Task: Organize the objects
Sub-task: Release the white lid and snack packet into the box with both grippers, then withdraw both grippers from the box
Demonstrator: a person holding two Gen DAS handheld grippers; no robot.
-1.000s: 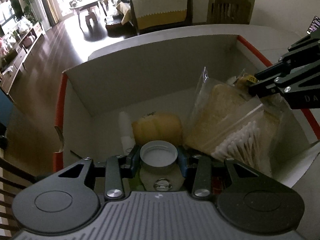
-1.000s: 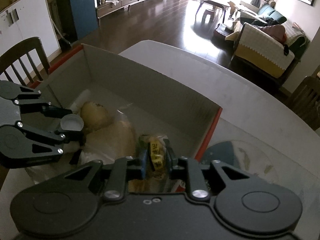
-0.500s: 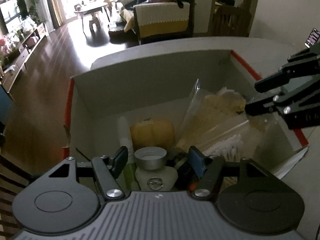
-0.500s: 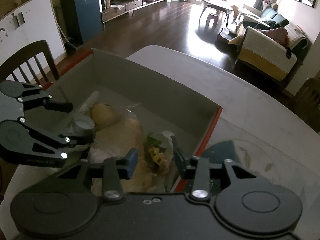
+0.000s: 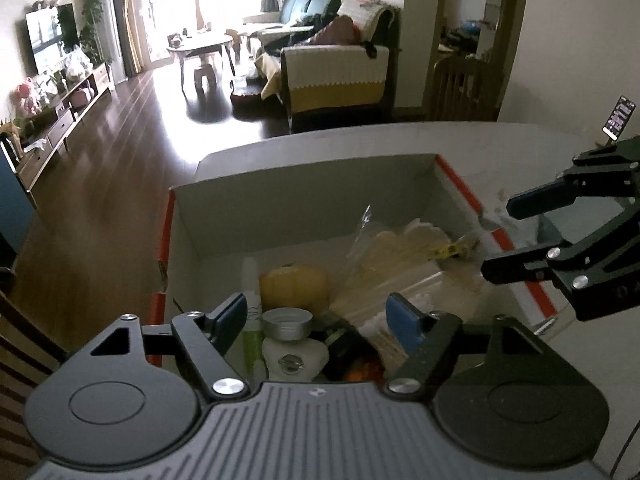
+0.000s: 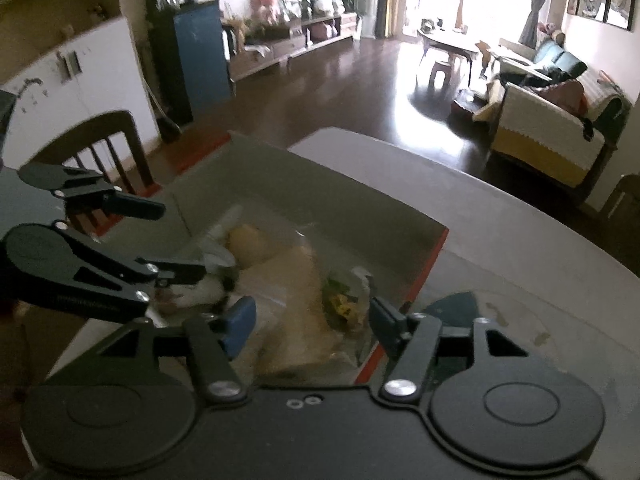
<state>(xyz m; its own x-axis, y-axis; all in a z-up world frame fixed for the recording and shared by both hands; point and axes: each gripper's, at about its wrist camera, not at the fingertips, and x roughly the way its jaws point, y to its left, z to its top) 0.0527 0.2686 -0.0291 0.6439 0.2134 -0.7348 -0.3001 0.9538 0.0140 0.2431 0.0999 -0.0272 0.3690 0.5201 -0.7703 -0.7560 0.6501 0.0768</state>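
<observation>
A grey cardboard box with red edges (image 5: 304, 196) (image 6: 320, 200) sits on the table and holds the items. In the left wrist view my left gripper (image 5: 320, 316) is open above the box's near end. Below it stands a white bottle with a silver cap (image 5: 287, 323), free of the fingers. Beside the bottle lie a yellow round item (image 5: 294, 286), a slim white-green tube (image 5: 251, 320) and a clear bag of cotton swabs (image 5: 400, 280). My right gripper (image 6: 310, 322) is open above a small yellow-green packet (image 6: 344, 304) (image 5: 456, 248) at the box's right side.
The box rests on a pale round table (image 6: 520, 248), with a glass mat (image 6: 512, 328) to its right. A wooden chair (image 6: 100, 148) stands beyond the left edge. A small phone on a stand (image 5: 618, 118) is at the far right. Dark wooden floor and a sofa lie beyond.
Both grippers opened, letting go of the bottle and the packet, which now rest in the box. Both have since lifted up and back from the box.
</observation>
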